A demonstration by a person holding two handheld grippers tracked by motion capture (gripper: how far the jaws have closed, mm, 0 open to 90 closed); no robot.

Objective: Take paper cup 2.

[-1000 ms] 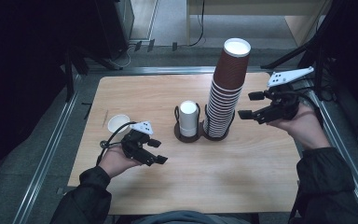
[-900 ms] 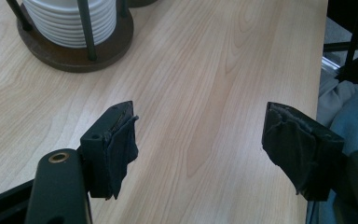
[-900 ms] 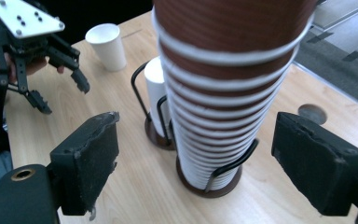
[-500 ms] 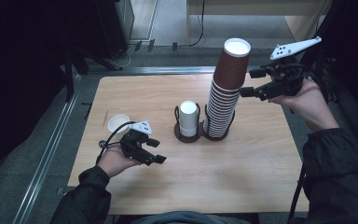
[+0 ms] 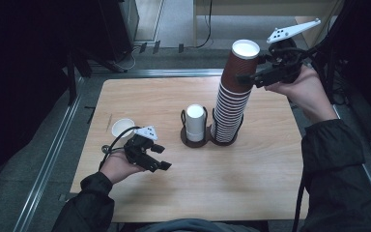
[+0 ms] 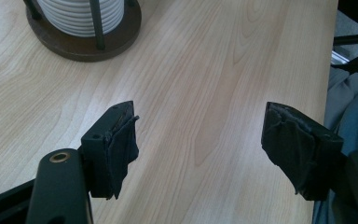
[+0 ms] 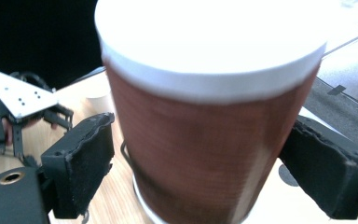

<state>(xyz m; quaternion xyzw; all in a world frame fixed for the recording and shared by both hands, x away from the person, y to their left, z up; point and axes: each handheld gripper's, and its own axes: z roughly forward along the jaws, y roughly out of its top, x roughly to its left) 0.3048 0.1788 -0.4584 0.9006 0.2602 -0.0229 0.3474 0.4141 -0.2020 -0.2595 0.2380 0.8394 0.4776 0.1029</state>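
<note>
While its jaws gape, right tool (image 7: 200,163) straddles top cup (image 7: 214,116).

The tall stack of paper cups (image 5: 234,92) was reddish brown with white rims, and the top cup (image 7: 209,107) showed a white rim over a brown wall. The small paper cup (image 5: 121,127) was white. The light wooden table (image 5: 174,193) bore pale grain streaks. The round cup holder base (image 6: 86,39) was dark brown. Both grippers' jaws were black, each under a grey plate.
</note>
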